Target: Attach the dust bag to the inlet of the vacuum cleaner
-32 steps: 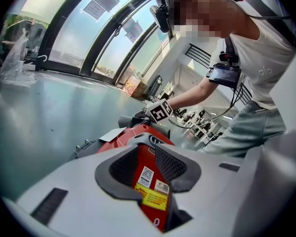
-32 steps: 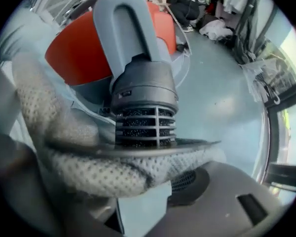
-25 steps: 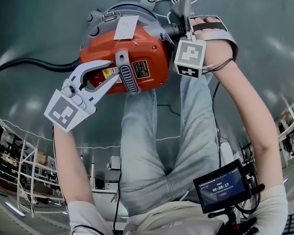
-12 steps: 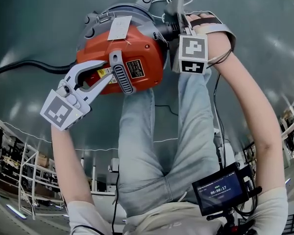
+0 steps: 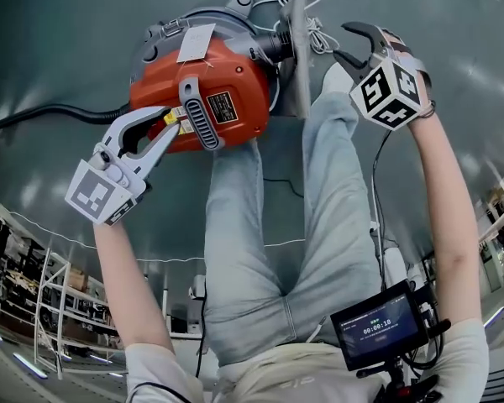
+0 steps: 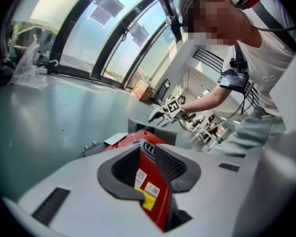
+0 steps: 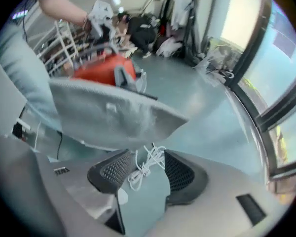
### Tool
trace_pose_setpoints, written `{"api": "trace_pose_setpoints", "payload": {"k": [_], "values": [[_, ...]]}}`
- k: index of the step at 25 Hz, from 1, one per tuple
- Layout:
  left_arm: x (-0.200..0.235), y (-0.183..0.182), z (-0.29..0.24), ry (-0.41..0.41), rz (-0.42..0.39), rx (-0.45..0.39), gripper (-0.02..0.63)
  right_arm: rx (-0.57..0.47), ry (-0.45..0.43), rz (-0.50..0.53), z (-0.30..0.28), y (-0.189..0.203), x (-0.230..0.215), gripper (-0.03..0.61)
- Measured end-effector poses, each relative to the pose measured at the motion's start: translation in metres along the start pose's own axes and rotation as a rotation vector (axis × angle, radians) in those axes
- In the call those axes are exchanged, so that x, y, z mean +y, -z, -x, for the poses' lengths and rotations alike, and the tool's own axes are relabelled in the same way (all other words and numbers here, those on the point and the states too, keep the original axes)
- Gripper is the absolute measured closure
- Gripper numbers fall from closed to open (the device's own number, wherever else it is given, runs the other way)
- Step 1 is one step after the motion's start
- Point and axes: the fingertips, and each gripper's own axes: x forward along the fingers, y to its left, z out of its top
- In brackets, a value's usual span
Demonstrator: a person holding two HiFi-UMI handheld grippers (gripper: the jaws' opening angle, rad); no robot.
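Observation:
The red vacuum cleaner (image 5: 210,86) lies on the grey floor, with a grey handle along its top. The flat grey dust bag (image 5: 298,53) hangs at the black inlet (image 5: 277,47) on the vacuum's right side. My right gripper (image 5: 343,42) is open and clear of the bag, to its right. From the right gripper view the bag (image 7: 108,115) spreads ahead of the open right gripper (image 7: 143,174), with its white string (image 7: 147,168) dangling between the jaws. My left gripper (image 5: 164,126) is open against the vacuum's near edge. The red body (image 6: 149,181) fills the gap of the left gripper (image 6: 148,169).
A black power cable (image 5: 42,116) runs left from the vacuum. A white tag (image 5: 193,42) lies on its top. The person's jeans-clad legs (image 5: 269,225) are just below the vacuum. Metal racks (image 5: 42,309) stand at the lower left. A small monitor (image 5: 378,326) hangs at the chest.
My right gripper has let go of the dust bag, opened and drawn back to the right. The bag stays at the inlet. The left gripper has barely moved.

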Motion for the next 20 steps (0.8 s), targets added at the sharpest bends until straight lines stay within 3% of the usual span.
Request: {"api": "trace_pose_setpoints", "payload": {"k": [4, 7, 8, 9, 11, 13, 15, 16, 17, 18, 20], "values": [[0.016, -0.015, 0.017, -0.122, 0.099, -0.164, 0.514, -0.250, -0.080, -0.202, 0.025, -0.051, 0.011, 0.354], [0.000, -0.031, 0.009, -0.197, 0.089, -0.182, 0.515, -0.382, -0.107, -0.253, 0.051, -0.087, 0.028, 0.356], [-0.006, -0.029, 0.006, -0.207, 0.110, -0.184, 0.515, -0.421, -0.119, -0.266, 0.053, -0.100, 0.041, 0.384], [-0.011, -0.018, 0.003, -0.208, 0.148, -0.186, 0.515, -0.451, -0.137, -0.283, 0.047, -0.111, 0.061, 0.464], [-0.027, 0.038, -0.002, -0.193, 0.248, -0.166, 0.515, -0.486, -0.199, -0.355, 0.017, -0.124, 0.128, 0.477], [-0.080, 0.124, 0.008, -0.179, 0.394, -0.044, 0.515, -0.506, -0.354, -0.535, -0.005, -0.131, 0.237, 0.547], [-0.147, 0.196, 0.033, -0.176, 0.561, 0.121, 0.518, -0.508, -0.549, -0.758, -0.003, -0.139, 0.345, 0.568], [-0.164, 0.218, 0.037, -0.187, 0.607, 0.156, 0.555, -0.518, -0.594, -0.820, -0.005, -0.141, 0.373, 0.569], [-0.168, 0.230, 0.035, -0.206, 0.630, 0.154, 0.606, -0.539, -0.599, -0.837, -0.009, -0.142, 0.382, 0.569], [-0.165, 0.230, 0.031, -0.225, 0.647, 0.127, 0.607, -0.567, -0.580, -0.832, -0.010, -0.144, 0.376, 0.569], [-0.157, 0.199, 0.024, -0.237, 0.691, 0.051, 0.607, -0.626, -0.530, -0.847, 0.010, -0.156, 0.341, 0.569]]}}
